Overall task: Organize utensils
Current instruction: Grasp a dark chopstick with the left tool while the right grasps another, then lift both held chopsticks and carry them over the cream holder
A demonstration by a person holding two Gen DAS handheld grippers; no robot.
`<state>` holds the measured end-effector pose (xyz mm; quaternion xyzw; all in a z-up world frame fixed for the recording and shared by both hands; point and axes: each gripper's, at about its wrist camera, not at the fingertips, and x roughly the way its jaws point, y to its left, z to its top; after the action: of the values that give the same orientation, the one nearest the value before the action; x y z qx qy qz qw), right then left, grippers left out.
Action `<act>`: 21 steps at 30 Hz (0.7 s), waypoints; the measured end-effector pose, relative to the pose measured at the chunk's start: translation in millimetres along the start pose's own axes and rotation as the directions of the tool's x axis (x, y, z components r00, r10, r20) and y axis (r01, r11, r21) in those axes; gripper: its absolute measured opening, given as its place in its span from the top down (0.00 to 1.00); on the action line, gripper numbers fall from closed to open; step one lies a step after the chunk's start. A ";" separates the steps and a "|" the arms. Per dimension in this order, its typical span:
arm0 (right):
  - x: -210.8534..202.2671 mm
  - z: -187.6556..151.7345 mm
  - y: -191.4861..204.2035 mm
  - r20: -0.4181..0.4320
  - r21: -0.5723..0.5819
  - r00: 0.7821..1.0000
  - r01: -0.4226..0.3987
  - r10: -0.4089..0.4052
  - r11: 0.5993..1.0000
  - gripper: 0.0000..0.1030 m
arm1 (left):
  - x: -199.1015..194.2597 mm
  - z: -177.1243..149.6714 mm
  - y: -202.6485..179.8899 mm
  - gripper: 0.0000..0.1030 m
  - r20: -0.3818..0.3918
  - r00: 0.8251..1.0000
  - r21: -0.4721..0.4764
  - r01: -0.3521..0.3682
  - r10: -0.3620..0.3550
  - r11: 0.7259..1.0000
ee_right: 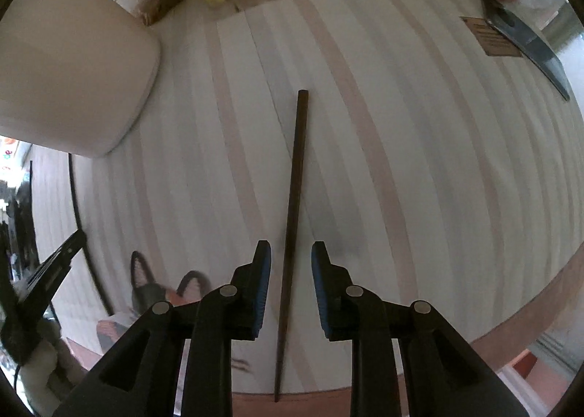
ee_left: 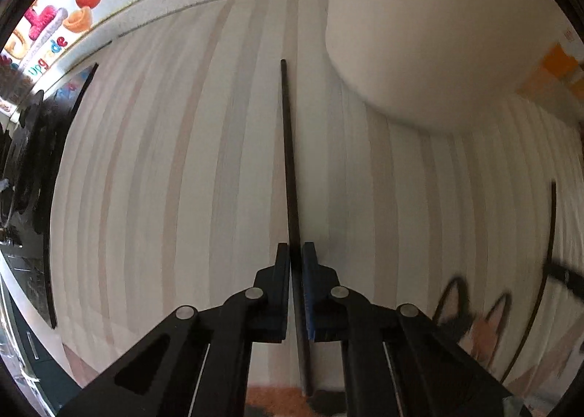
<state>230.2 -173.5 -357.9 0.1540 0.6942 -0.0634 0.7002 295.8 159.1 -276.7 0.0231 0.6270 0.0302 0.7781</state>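
My left gripper (ee_left: 295, 253) clamps one chopstick (ee_left: 290, 169) between its jaws; my right gripper (ee_right: 291, 256) stands open astride another chopstick (ee_right: 294, 198), so close squarely before lifting.

Left claw (ee_left: 296, 253): black angular linkage arms; round silver pivot pins; blue pad facing on one finger; right claw (ee_right: 291, 253): identical black build, blue ribbed pads on both fingers.
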 end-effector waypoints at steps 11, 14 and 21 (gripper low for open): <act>16.7 -32.4 80.9 -0.067 -0.236 0.994 0.064 -0.081 0.970 0.93 | -10.3 -73.7 19.0 0.95 -0.146 0.988 0.028 0.054 -0.050 0.998; 18.5 -39.1 91.9 -0.068 -0.277 0.992 0.081 -0.103 0.958 0.93 | -6.0 -63.5 16.0 0.94 -0.151 0.987 0.035 0.058 -0.052 0.998; 20.1 -10.1 102.8 -0.095 -0.295 0.987 0.099 -0.132 0.950 0.93 | -0.8 -43.3 3.0 0.96 -0.092 0.996 0.064 0.026 -0.020 0.998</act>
<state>252.2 -70.8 -364.6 0.0125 0.7426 0.0065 0.6696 253.3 162.0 -284.9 0.0398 0.6626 0.0018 0.7479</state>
